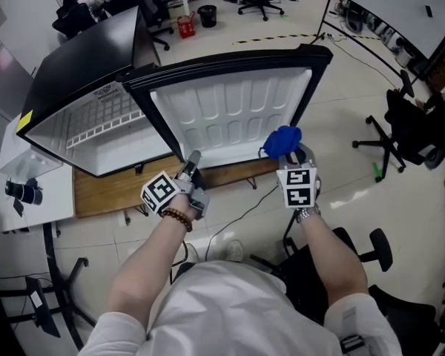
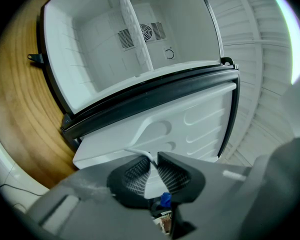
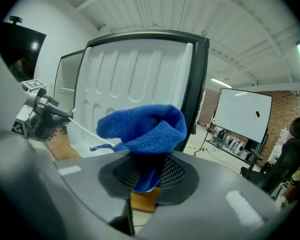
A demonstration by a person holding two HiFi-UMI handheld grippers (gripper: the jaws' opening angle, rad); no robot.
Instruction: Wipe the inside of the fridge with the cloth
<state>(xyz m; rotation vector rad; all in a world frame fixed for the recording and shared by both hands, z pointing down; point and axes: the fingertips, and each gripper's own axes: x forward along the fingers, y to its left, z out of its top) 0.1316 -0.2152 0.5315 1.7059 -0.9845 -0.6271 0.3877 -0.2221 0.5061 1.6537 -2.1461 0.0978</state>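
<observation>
The right gripper (image 3: 147, 173) is clamped on the blue cloth (image 3: 142, 126), facing the open door (image 1: 230, 113); the fridge cavity (image 1: 96, 136) lies well to its left, past the left gripper (image 2: 152, 171), whose 2 jaws pinch the door's thin white rail (image 2: 137, 154)

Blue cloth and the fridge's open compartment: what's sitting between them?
The fridge's open door stands between the cloth and the compartment; the head view shows this.

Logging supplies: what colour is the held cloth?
Blue cloth, clearest in the right gripper view.
</observation>
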